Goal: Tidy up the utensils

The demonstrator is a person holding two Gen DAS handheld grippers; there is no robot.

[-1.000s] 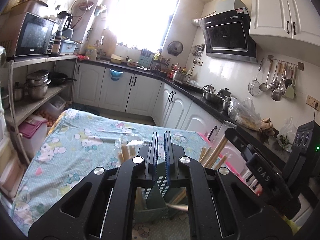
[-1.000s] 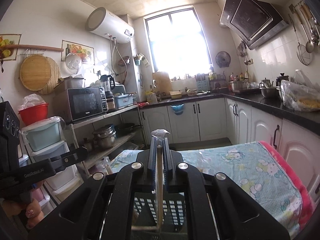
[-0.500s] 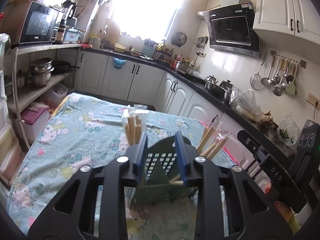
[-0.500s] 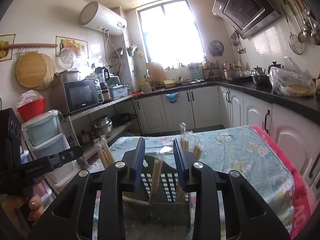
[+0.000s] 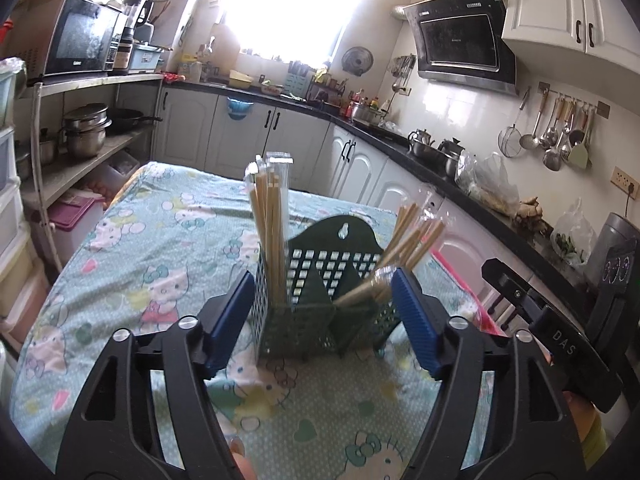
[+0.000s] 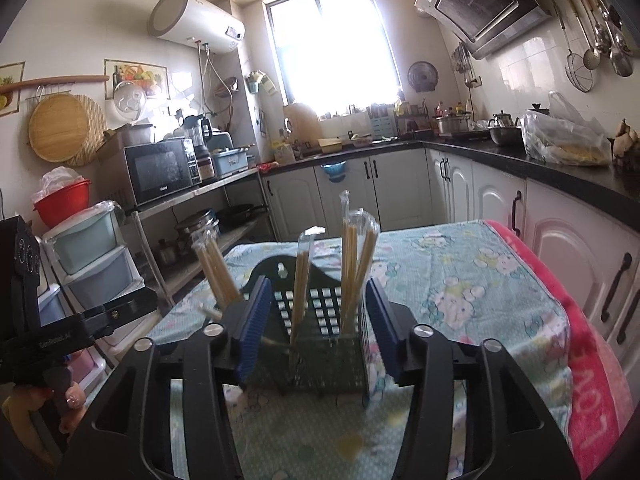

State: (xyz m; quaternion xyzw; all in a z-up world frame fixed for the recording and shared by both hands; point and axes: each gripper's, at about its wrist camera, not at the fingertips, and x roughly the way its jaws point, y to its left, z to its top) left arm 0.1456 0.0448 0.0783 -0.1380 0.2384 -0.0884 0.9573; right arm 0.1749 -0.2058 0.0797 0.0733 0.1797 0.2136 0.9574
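- On the cloth-covered table (image 5: 120, 264) stands a dark green perforated utensil caddy (image 5: 320, 316), upright, divided into compartments, with a raised back panel that has a hanging hole.
- Left wrist view, far left: microwave (image 5: 80, 38) on a shelf, pots (image 5: 86, 130) on the shelf below.
- Left gripper (image 5: 324, 316): jaws opening, blue pads standing either side of the caddy, apart from it; nothing gripped.
- Left compartment of the caddy: bundle of wrapped chopsticks (image 5: 269, 232), standing near upright.
- Right compartment: second chopstick bundle (image 5: 414, 236) fanned out and leaning right; one wrapped pair (image 5: 362, 290) lies low, tilted toward the right pad, just beside it; contact unclear.
- Far right: the other gripper's handle (image 5: 560, 344) in a hand, only partly seen.
- Right wrist view, far left: left tool's handle (image 6: 76, 328) held by a hand (image 6: 68, 400).
- Right gripper (image 6: 316, 324): jaws opening, pads flanking the caddy (image 6: 328, 368), not pressing on anything.
- Chopsticks here: leaning bundle (image 6: 218, 270) at left, one wrapped pair (image 6: 300, 292) upright in the middle between the pads and free of both, taller bundle (image 6: 354, 264) at right.
- Far right: red towel edge (image 6: 580, 364) along the table, white cabinets (image 6: 560, 248) beyond.
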